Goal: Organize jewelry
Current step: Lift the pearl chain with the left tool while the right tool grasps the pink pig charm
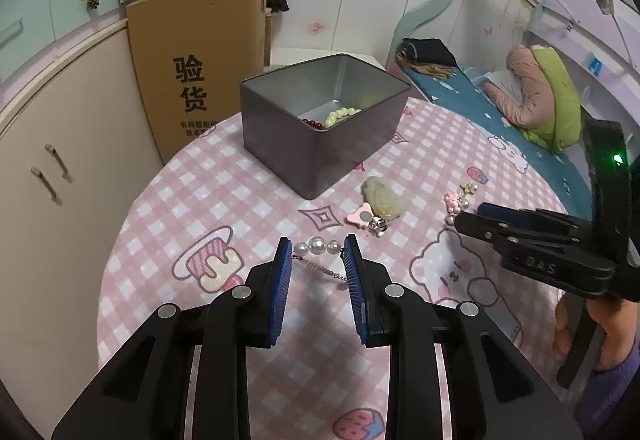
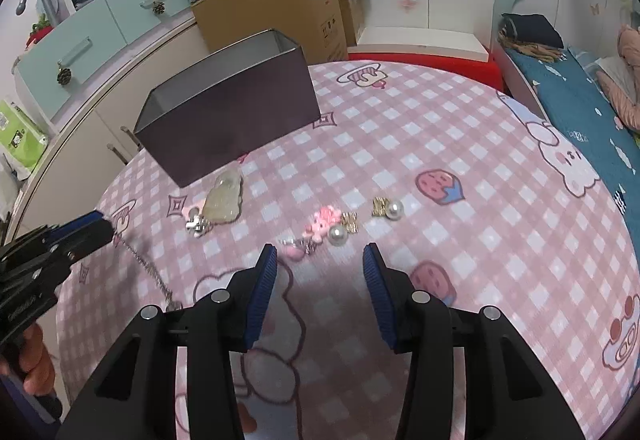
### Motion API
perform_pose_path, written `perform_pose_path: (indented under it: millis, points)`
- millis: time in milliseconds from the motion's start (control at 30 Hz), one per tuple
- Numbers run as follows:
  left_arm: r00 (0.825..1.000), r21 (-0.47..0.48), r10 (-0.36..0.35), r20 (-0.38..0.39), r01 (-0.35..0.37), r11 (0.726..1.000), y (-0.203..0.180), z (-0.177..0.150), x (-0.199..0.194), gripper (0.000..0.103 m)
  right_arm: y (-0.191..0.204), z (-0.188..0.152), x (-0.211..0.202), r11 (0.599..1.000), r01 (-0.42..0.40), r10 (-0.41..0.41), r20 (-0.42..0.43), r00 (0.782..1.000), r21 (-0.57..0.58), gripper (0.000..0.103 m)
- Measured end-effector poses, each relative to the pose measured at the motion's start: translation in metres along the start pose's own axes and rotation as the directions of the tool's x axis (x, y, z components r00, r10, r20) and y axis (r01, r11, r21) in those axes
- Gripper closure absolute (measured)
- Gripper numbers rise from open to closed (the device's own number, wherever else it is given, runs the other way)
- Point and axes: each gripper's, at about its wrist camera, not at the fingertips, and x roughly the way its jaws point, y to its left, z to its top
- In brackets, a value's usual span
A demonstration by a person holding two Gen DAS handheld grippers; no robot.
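Currently the left gripper (image 1: 317, 246) is holding its fingers spread around three pearls (image 1: 318, 245) of a chain bracelet (image 1: 326, 272), pads just beside them, not clamped. The right gripper (image 2: 320, 254) is hovering released near two pearl earrings (image 2: 394, 209) and a pink charm (image 2: 322, 224). One tin box (image 1: 320, 128) is sitting toward the surface's (image 1: 224, 200) far edge; only the left view is showing two bead strings, yellow (image 1: 340, 115) and red (image 1: 314, 123), inside. A pale pendant (image 2: 224, 200) is lying beside the box, with open cloth elsewhere.
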Motion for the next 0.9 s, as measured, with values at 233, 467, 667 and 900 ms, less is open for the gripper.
perform_pose_path:
  millis: [233,467,667,900]
  points:
    - [1.000,-0.002,-0.005,-0.004,0.005,1.000,0.001,0.000,0.000,0.076,0.010,0.013,0.013,0.999,0.029,-0.029,0.015,0.999,-0.023,0.054]
    - [1.000,0.003,-0.015,-0.005,0.016,1.000,-0.001,0.001,0.001,0.076,0.015,0.011,0.016,0.990,0.110,-0.106,0.045,0.993,-0.093,0.080]
    - [1.000,0.010,-0.026,-0.014,0.027,1.000,-0.005,0.001,0.003,0.076,0.004,0.007,0.010,0.993,0.091,-0.088,0.042,0.995,-0.077,0.091]
    - [0.998,0.014,-0.057,-0.011,0.057,0.998,-0.009,0.002,-0.002,0.076,0.003,-0.002,0.002,0.996,0.052,-0.049,0.044,0.998,-0.069,0.091]
